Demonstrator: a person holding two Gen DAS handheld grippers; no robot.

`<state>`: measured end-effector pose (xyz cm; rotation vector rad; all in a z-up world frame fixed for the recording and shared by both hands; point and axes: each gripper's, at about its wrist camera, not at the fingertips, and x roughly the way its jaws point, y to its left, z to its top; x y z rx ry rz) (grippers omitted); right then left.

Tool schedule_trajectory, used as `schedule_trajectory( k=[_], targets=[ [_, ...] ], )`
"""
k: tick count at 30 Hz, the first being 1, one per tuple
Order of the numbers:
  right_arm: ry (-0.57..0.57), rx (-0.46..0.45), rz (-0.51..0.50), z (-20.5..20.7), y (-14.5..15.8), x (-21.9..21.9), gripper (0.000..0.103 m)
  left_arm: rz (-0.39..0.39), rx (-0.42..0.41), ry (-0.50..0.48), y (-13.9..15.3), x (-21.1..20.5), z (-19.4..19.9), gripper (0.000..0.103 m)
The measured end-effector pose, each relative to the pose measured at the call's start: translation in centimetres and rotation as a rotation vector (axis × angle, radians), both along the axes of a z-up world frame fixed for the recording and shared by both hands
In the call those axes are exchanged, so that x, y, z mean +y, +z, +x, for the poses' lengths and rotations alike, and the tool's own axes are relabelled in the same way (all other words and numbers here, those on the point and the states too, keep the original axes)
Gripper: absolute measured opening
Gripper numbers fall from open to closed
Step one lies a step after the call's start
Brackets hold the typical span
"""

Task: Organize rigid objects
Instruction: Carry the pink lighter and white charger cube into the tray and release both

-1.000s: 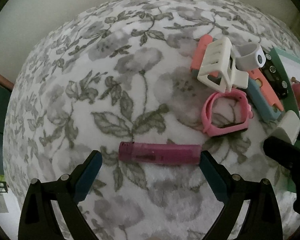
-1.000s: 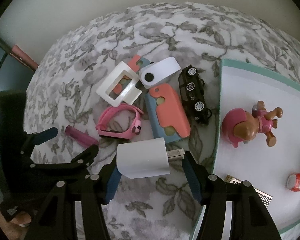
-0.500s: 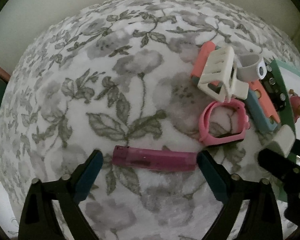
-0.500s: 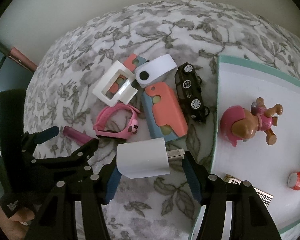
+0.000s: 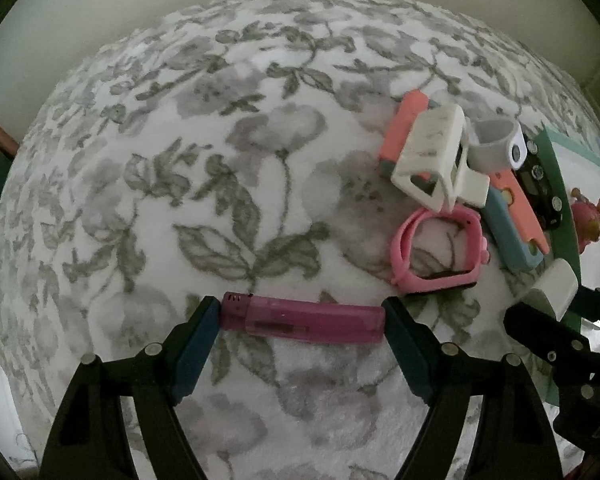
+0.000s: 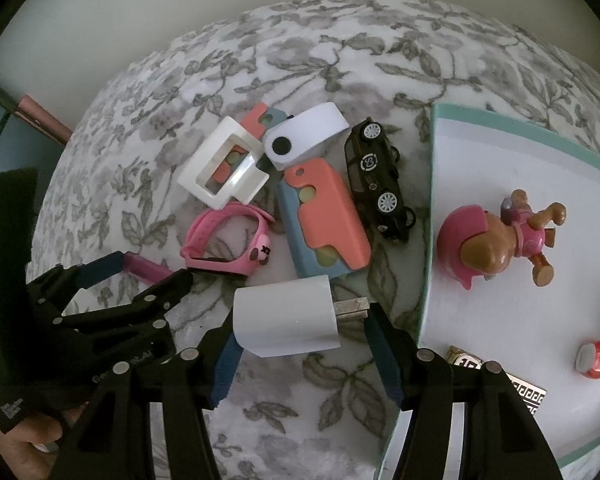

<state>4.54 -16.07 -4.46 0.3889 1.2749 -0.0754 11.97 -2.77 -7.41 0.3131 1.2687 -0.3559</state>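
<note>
A magenta lighter [image 5: 300, 320] lies crosswise on the flowered cloth [image 5: 220, 160]. My left gripper [image 5: 300, 309] points down over it. Its jaws are closing, and the blue pads [image 5: 198, 344] touch the lighter's two ends. The right wrist view shows the same lighter [image 6: 146, 270] between the left gripper's fingers [image 6: 100, 270]. My right gripper [image 6: 300, 320] is shut on a white charger [image 6: 284, 320], one pad on its body and the other on its metal prongs. It holds the charger just above the cloth, beside the tray.
A pile lies behind the grippers: a pink watch [image 6: 228, 240], a white hair claw [image 6: 224, 168], a coral and blue case [image 6: 324, 216], a white band [image 6: 304, 132] and a black toy car [image 6: 376, 184]. A teal-rimmed tray [image 6: 427, 240] at the right holds a toy pup [image 6: 496, 240].
The left gripper's jaws have narrowed from well outside the lighter until the pads meet its ends. The right gripper and the charger have not moved.
</note>
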Motion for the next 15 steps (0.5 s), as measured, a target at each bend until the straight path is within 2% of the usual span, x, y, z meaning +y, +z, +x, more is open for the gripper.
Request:
schedule_trajectory(
  k=[15],
  targets=[
    [-0.032, -0.086, 0.021, -2.4, 3.8, -1.3, 0.062, -0.042, -0.133, 0.071, 7.0, 0.3, -1.8, 0.082]
  ],
)
